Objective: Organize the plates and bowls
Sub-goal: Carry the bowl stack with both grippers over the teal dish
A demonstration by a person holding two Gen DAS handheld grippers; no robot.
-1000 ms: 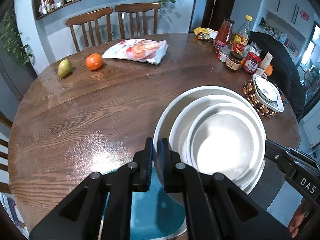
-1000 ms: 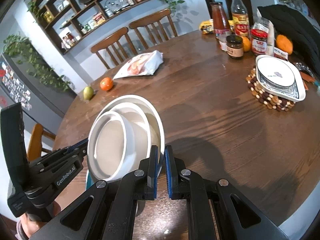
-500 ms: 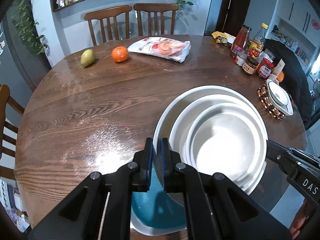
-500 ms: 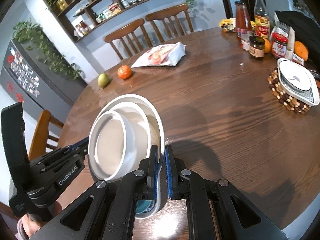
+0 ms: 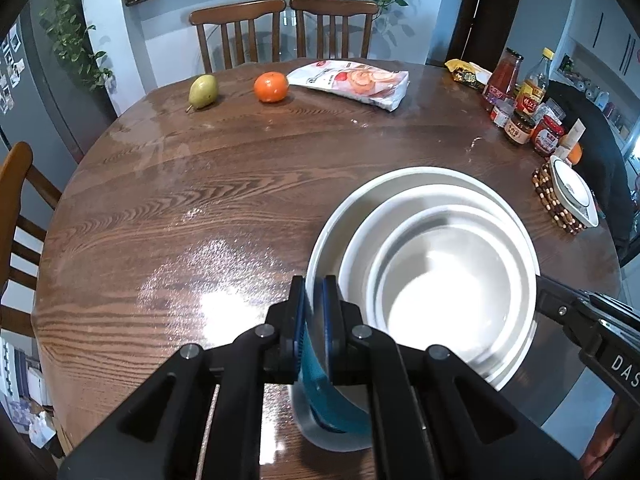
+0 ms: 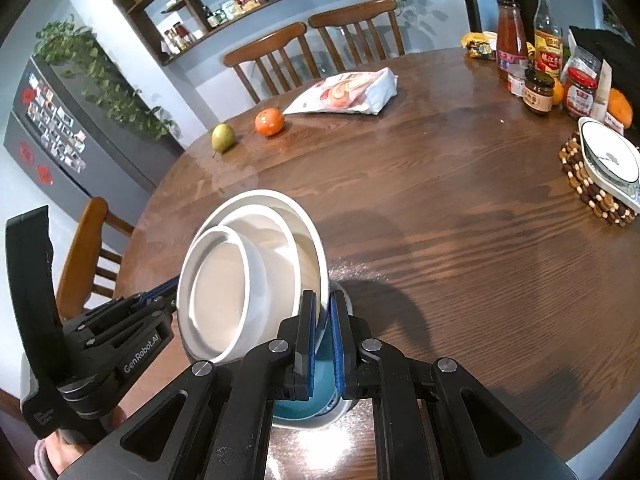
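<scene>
White glazed ceramic fills the near part of both views: a stack of three nested white bowls [image 5: 432, 280], the smallest innermost, is carried tilted above the round dark wooden table [image 5: 240, 200]. The left gripper [image 5: 314, 292] is clamped on the rim of the outermost, largest bowl at its left edge, the blue pads pinching the thin wall between them. The right gripper [image 6: 323, 312] is closed on the opposite side of that same rim, so the stack hangs between the two tools. In the right wrist view the stack leans with its opening turned toward the left gripper's black body, and a hand [image 6: 52, 452] shows under that handle.

Directly beneath the stack, on the near edge of the table, sits a teal-lined bowl with a pale outer rim [image 6: 316, 408]; the stack's underside may be touching it, though the grippers hide that spot.

Well apart, at the far side, lie a green pear [image 5: 203, 90], an orange tangerine [image 5: 271, 87] and a white printed snack bag [image 5: 352, 82]. On the right are sauce bottles and jars [image 5: 520, 100], and a white dish on a beaded wooden trivet [image 6: 608, 160].
</scene>
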